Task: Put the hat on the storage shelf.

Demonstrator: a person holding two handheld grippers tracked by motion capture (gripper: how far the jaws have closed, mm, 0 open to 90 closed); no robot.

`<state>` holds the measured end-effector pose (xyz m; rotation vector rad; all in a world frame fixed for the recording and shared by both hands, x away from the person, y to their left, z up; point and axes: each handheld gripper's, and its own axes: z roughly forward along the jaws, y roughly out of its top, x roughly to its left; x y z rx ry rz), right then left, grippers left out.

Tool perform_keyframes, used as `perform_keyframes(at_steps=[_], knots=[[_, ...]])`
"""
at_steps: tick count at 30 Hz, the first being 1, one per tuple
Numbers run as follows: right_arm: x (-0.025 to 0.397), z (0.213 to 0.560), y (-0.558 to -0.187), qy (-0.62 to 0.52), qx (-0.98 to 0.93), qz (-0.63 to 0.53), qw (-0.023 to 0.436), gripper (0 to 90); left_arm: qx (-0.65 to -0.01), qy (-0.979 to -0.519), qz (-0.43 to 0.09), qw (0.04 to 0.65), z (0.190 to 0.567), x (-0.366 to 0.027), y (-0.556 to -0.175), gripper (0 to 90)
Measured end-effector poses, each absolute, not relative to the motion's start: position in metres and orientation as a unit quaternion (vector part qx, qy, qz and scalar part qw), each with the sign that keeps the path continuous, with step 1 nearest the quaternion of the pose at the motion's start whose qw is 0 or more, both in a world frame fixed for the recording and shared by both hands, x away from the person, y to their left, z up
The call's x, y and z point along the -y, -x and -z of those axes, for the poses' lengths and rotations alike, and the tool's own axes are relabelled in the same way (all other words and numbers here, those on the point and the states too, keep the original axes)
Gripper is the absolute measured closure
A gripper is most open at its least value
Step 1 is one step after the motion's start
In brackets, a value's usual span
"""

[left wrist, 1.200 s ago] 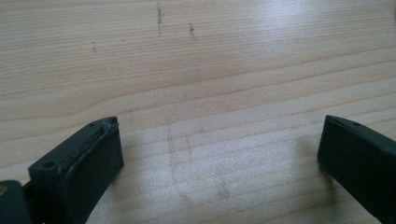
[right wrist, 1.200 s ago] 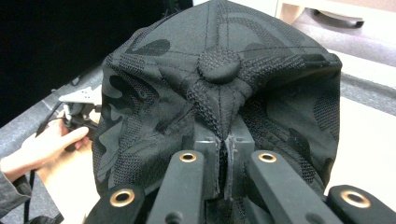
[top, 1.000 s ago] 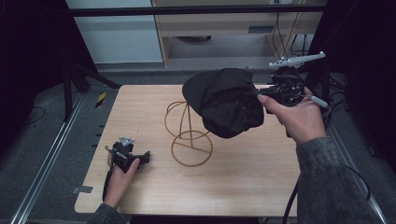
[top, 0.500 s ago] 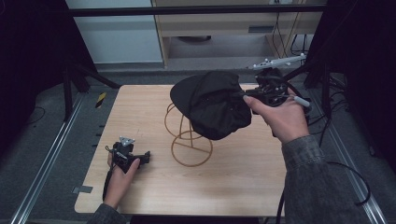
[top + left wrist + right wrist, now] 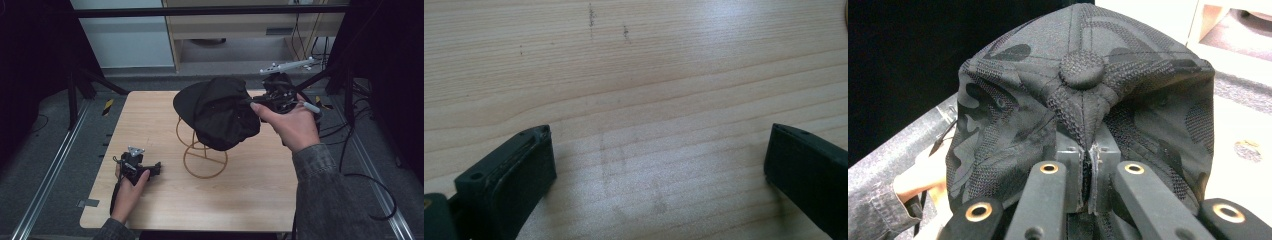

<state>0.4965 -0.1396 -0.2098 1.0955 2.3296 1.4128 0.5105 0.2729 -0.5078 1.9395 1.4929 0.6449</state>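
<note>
The light wooden table [image 5: 150,115] carried a gold wire hat stand [image 5: 202,157]. The soft, light black camouflage fabric cap [image 5: 220,112] hung over it, its crown fabric pinched in the closed right gripper [image 5: 255,102]. The left gripper [image 5: 659,165] rested agape, empty.
</note>
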Motion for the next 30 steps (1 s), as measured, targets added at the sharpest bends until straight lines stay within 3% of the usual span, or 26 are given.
perform_keyframes(at_steps=[30], knots=[[0.124,0.236,-0.506,-0.373,-0.794,-0.474,0.068,86.2,-0.562,-0.732,-0.243,0.300,0.508,-0.273,-0.510,0.0]])
